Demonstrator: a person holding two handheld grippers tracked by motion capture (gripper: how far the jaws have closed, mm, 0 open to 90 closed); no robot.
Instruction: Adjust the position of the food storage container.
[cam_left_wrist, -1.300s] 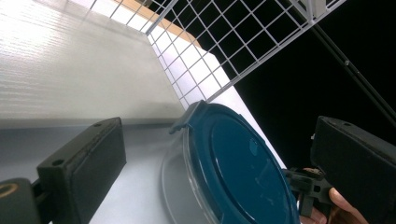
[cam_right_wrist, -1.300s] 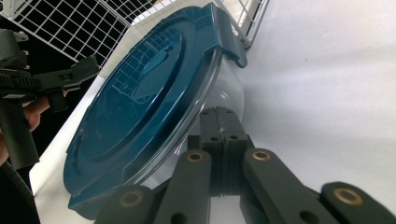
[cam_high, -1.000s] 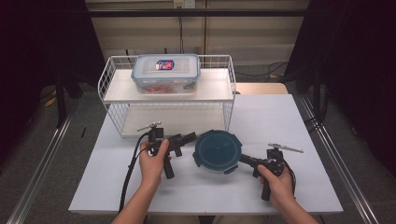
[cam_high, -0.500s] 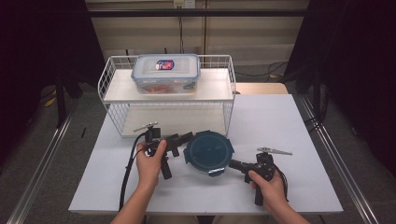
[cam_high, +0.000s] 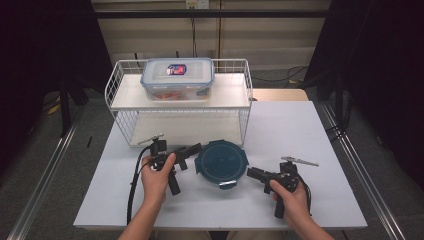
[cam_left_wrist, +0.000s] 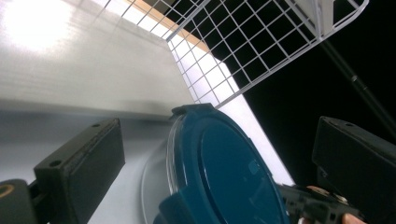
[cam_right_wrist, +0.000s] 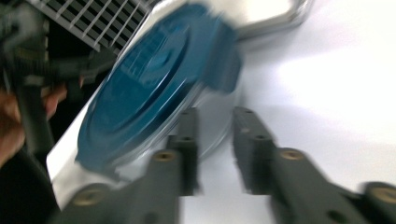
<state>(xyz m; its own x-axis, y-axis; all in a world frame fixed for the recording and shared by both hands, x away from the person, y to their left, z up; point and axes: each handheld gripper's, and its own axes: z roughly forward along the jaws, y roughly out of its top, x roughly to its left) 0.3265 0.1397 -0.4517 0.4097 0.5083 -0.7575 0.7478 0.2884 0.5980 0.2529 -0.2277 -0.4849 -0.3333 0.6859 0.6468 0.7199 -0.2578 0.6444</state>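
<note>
A round clear container with a dark blue clip-on lid sits on the white table in front of the wire rack. My left gripper is at its left edge. In the left gripper view the jaws stand wide apart around the lid, and the pads are clear of it. My right gripper lies just off the container's right edge. Its jaws have just been opening. In the blurred right gripper view the right gripper has a narrow gap with nothing in it, the lid ahead to the left.
A white wire rack stands at the back of the table. On its top shelf rests a clear rectangular box with a blue-rimmed lid. Metal rails run along the floor on both sides.
The container has slid a little left, toward the left gripper. The right gripper, earlier against the lid's right edge, has drawn back slightly. The left hand has stayed put.
</note>
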